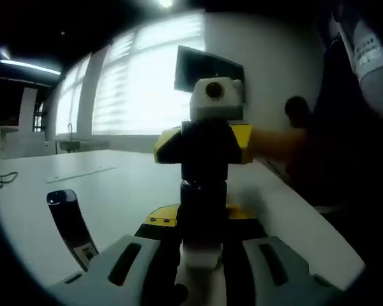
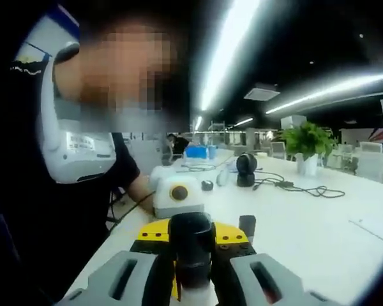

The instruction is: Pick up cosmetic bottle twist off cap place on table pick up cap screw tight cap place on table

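Left gripper (image 1: 202,268): my jaws pinch the white base of the cosmetic bottle (image 1: 202,220), held just above the white table (image 1: 121,191).
Right gripper (image 2: 193,280): my jaws clamp the bottle's black cap (image 2: 191,245); in the left gripper view it faces me, black and yellow (image 1: 204,150).
Bottle: dark body, upright between the two grippers.
Black remote-like object (image 1: 70,226): lies on the table, to the left in the left gripper view.
Potted plant (image 2: 306,143): far on the table, cables (image 2: 293,186) near it.
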The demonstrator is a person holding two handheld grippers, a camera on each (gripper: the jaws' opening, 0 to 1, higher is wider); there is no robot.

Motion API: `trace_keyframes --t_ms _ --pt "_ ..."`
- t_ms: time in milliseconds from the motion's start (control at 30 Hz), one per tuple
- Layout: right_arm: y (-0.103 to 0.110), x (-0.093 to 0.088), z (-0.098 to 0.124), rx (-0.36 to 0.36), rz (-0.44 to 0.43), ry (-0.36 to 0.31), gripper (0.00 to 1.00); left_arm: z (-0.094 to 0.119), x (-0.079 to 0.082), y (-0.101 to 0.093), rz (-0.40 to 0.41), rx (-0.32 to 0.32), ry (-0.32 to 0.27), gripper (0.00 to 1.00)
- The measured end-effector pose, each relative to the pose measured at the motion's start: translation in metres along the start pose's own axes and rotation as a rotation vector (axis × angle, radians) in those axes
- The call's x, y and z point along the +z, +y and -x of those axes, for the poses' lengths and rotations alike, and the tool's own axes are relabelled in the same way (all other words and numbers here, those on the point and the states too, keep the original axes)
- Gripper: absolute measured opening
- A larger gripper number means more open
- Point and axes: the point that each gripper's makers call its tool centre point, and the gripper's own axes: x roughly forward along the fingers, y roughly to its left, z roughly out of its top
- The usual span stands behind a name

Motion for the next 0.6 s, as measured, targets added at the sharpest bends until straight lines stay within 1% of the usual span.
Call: trace_keyframes --t_ms 200,433,467,600 --pt "-0.0022 0.0011 0.0015 -0.049 -0.013 -0.014 0.15 -0.0001 -0.0006 0.0008 0.004 0.004 0.004 0.14" --pt "-0.003 0.002 0.002 -0.115 -0.015 -0.009 0.15 0.0006 -0.0012 0.0018 -0.005 0.014 0.004 0.14" --pt "-0.004 0.0019 0.0024 -0.137 -0.011 -0.007 0.15 0.0007 -0.0013 0.0021 -0.012 0.02 0.004 0.14" --pt "-0.0063 0.002 0.0026 -0.188 -0.014 -0.007 0.15 0.0012 -0.0014 0.0036 -0.013 0.03 0.004 0.14"
